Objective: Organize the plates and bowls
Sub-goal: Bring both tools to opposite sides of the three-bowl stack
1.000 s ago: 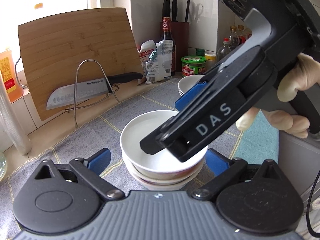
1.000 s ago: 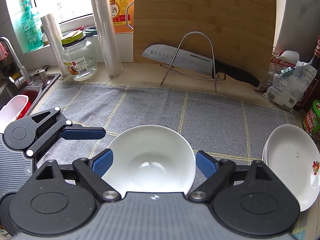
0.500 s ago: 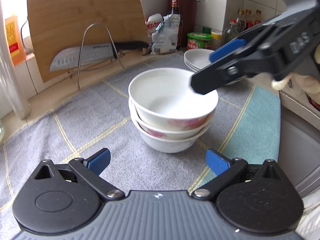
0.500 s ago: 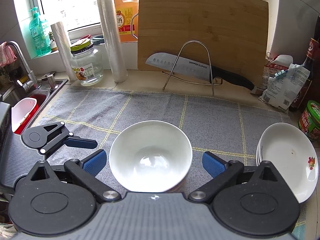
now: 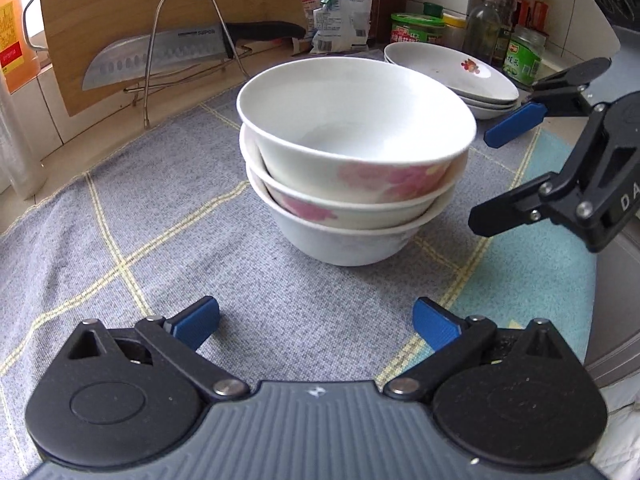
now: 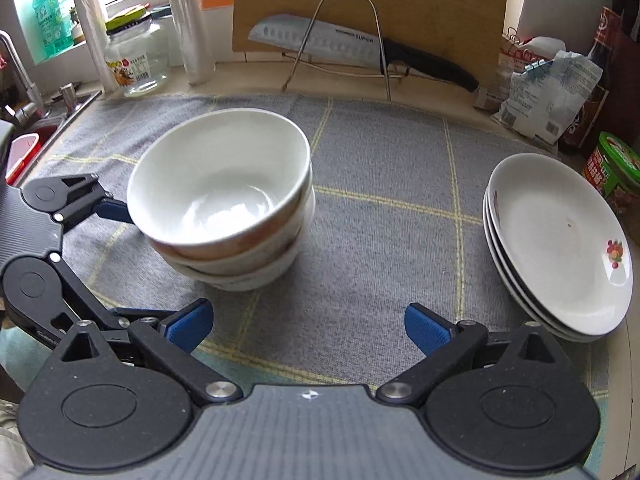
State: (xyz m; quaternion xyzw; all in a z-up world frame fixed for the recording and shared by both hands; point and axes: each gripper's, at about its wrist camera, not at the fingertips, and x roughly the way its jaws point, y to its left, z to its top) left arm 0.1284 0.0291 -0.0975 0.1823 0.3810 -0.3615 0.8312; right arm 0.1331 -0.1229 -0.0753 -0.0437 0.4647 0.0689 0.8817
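A stack of three white bowls with pink flower prints stands on the grey checked mat; it also shows in the right wrist view. A stack of three white plates lies to the right; it shows in the left wrist view behind the bowls. My left gripper is open and empty, a short way in front of the bowls. My right gripper is open and empty, drawn back from the bowls, between bowls and plates. Each gripper shows in the other's view.
A bamboo cutting board and a knife on a wire stand are at the back. A glass jar, rolls of film, bags, bottles and a green tub line the counter. A sink lies at the left.
My right gripper let go of the top bowl on the stack and drew back and to the right. My left gripper pulled back and lower. The bowl stack stayed put.
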